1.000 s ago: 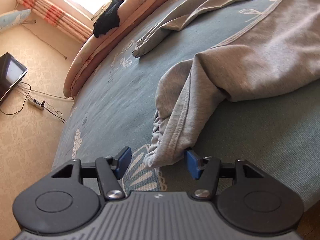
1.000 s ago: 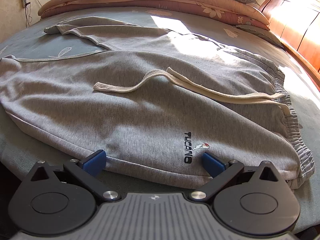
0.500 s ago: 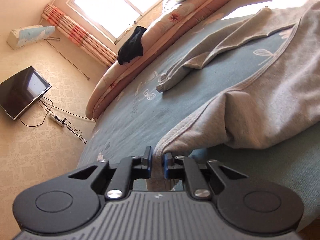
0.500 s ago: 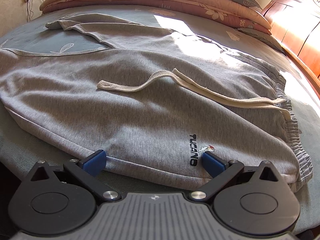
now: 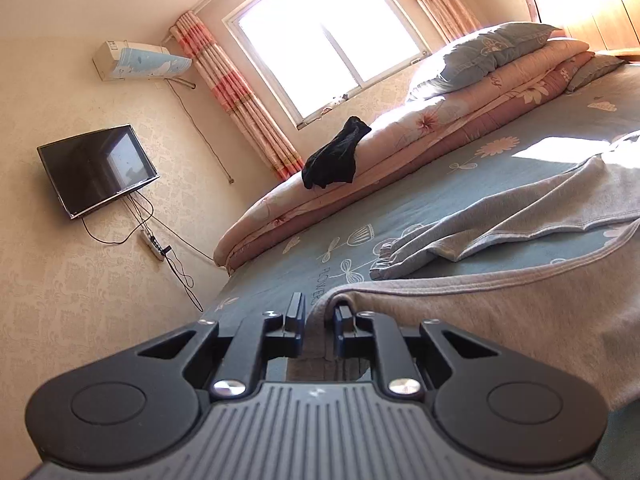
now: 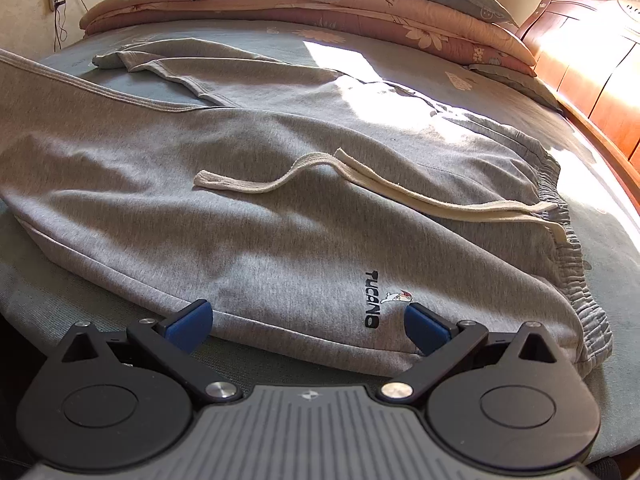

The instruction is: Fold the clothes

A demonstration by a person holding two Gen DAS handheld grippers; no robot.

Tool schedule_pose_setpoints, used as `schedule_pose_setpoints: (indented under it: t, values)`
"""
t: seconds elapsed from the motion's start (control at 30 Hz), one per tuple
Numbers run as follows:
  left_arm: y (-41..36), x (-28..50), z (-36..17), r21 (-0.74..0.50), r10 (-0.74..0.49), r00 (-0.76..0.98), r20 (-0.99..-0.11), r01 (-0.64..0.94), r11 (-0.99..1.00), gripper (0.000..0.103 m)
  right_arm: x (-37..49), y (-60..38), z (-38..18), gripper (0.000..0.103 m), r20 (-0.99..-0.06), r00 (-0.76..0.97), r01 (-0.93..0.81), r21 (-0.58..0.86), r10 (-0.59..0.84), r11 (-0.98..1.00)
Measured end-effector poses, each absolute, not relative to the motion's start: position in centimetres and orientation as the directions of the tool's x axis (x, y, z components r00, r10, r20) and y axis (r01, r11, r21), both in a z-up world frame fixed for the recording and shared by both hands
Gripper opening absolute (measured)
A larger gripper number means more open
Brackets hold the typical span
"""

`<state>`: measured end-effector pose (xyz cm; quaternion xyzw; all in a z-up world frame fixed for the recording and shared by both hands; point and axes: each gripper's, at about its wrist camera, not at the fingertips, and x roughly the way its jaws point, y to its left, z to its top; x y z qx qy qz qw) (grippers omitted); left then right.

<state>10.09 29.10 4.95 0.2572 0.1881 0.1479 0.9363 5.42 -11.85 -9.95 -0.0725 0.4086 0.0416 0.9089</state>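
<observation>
Grey cotton sweatpants [image 6: 280, 208] lie spread on the blue-green bed sheet [image 6: 600, 280], waistband to the right in the right wrist view, with a cream drawstring [image 6: 360, 184] resting loose on top. On the near hip the black print reads "TUCANO", with a small bird-like logo beside it. On the sheet, in the left wrist view, a printed word looks like "FLOWERS", partly covered by cloth.

The left gripper [image 5: 318, 326] has its jaws nearly together and pinches the end of one trouser leg; the jaws have just been opening a little, and the cloth is between them, pressed by the pads. The leg cuff hangs down behind the jaws and is hard to see. The right gripper [image 6: 308, 322] stands wide apart over the near edge of the pants by the logo and holds nothing.

The other trouser leg [image 5: 500, 224] lies folded further back on the bed. Behind it a folded floral quilt [image 5: 400, 152] carries a dark garment [image 5: 332, 158] and a blue pillow [image 5: 488, 50]. On the wall are a television [image 5: 96, 168], an air conditioner [image 5: 136, 62] whose label is too small to read, and a power strip [image 5: 154, 246] with cables. A wooden headboard [image 6: 592, 64] is cut off at the right edge
</observation>
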Motion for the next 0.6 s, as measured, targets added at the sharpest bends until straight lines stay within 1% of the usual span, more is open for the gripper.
schedule_pose_setpoints:
  t: [0.17,0.23,0.3,0.33,0.4,0.47,0.5,0.53,0.6]
  values:
    - [28.6,6.2,5.2,0.518,0.389,0.863,-0.323,-0.183,0.836,0.015,6.0,-12.4,-9.7,0.103,-0.744,0.667,-0.117,-0.062,0.032,0.991]
    - [28.9,5.3,5.7,0.504,0.389,0.857,-0.339,-0.184,0.844,0.017,6.3,-12.2,-9.8,0.103,-0.742,0.670,-0.123,-0.068,0.032,0.990]
    - [29.6,6.0,6.2,0.492,0.385,0.850,-0.359,-0.178,0.852,0.018,6.5,-12.0,-10.1,0.103,-0.748,0.663,-0.128,-0.070,0.033,0.989]
    - [30.1,6.8,6.3,0.484,0.378,0.841,-0.386,-0.164,0.860,0.019,6.6,-12.0,-10.3,0.103,-0.753,0.657,-0.130,-0.068,0.035,0.989]
    - [31.8,9.8,6.1,0.430,0.340,0.822,-0.456,-0.131,0.893,0.024,6.7,-11.8,-10.5,0.103,-0.760,0.649,-0.133,-0.065,0.037,0.989]
    - [33.8,13.6,5.4,0.335,0.283,0.786,-0.549,-0.103,0.936,0.045,6.6,-11.7,-10.6,0.103,-0.760,0.649,-0.141,-0.073,0.037,0.987]
    - [34.6,15.8,4.7,0.299,0.268,0.765,-0.585,-0.104,0.949,0.046,6.6,-11.7,-10.6,0.103,-0.760,0.649,-0.145,-0.081,0.033,0.986]
    - [35.2,17.9,3.9,0.275,0.261,0.744,-0.616,-0.108,0.956,0.051,6.6,-11.7,-10.6,0.103,-0.759,0.650,-0.144,-0.089,0.026,0.985]
    - [35.7,21.4,2.2,0.287,0.305,0.717,-0.627,-0.151,0.946,0.051,6.6,-11.8,-10.5,0.103,-0.758,0.652,-0.137,-0.095,0.017,0.986]
